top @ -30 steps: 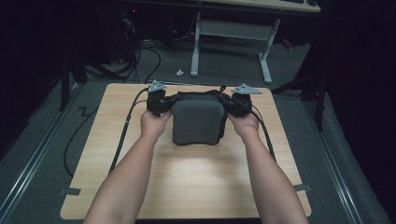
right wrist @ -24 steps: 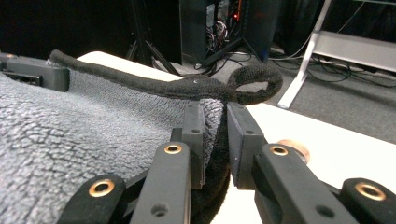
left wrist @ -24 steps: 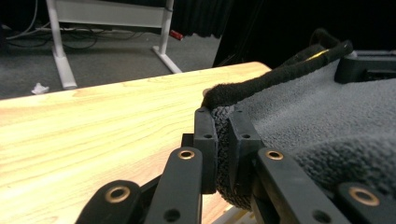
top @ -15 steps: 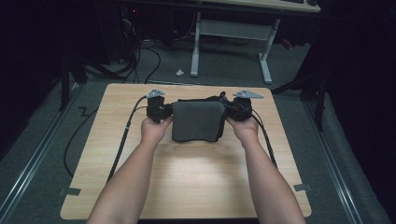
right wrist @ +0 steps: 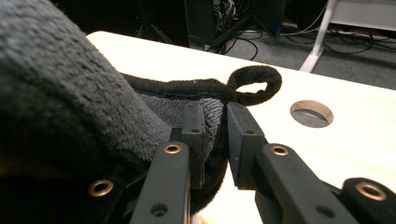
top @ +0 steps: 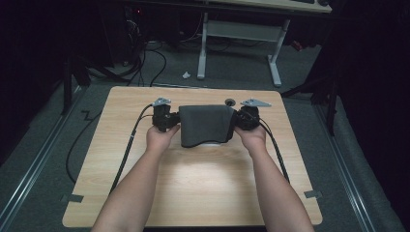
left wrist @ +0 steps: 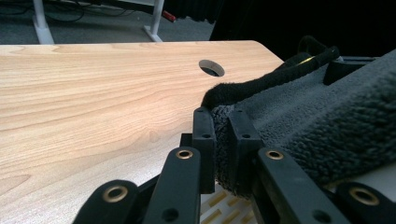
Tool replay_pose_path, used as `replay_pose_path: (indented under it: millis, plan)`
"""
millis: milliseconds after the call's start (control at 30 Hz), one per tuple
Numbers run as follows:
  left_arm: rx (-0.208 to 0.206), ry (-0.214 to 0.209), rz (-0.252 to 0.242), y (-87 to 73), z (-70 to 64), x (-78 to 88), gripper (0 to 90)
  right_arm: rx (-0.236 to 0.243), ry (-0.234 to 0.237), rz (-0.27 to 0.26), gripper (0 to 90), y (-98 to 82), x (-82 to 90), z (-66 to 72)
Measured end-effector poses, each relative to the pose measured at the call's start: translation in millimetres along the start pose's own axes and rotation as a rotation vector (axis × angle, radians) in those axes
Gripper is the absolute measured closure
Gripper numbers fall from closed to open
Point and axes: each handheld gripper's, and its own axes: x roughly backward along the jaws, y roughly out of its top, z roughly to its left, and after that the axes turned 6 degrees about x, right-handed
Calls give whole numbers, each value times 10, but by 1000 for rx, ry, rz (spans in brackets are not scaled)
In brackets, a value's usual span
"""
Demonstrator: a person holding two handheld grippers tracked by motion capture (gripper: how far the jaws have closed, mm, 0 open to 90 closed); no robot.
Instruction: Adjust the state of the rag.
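A dark grey towel hangs stretched between my two grippers over the far half of the wooden table. My left gripper is shut on its left edge. In the left gripper view the jaws pinch the fleecy hem of the towel. My right gripper is shut on the right edge. In the right gripper view its jaws clamp the towel just below a black hanging loop. A bare hand holds each gripper.
A round cable hole sits near the table's far edge, just behind the towel. Black cables trail from both grippers over the table's sides. A white desk frame and more cables stand on the floor beyond.
Both grippers have drawn the towel's held edge a little toward the person, so the towel looks shorter from above. Both grips are unchanged.
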Motion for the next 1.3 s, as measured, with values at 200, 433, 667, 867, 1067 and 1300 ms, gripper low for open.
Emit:
replay_pose_path:
  millis: [200,433,667,867,1067,1300]
  plan:
    - [11,-4,7,-10,5,-2,831,-11,2,5,776,-17,-6,-10]
    - [10,22,10,11,-3,29,763,-28,-23,15,708,20,25,-51]
    - [9,47,-15,59,-10,88,702,-40,-51,-13,667,98,133,-138]
    - [-2,68,-43,117,-24,182,678,-29,-73,-29,659,152,216,-175]
    - [-22,110,-61,183,-31,313,652,-19,-95,-36,644,176,290,-186]
    - [-53,149,-69,231,-51,491,600,4,-112,-47,622,187,383,-151]
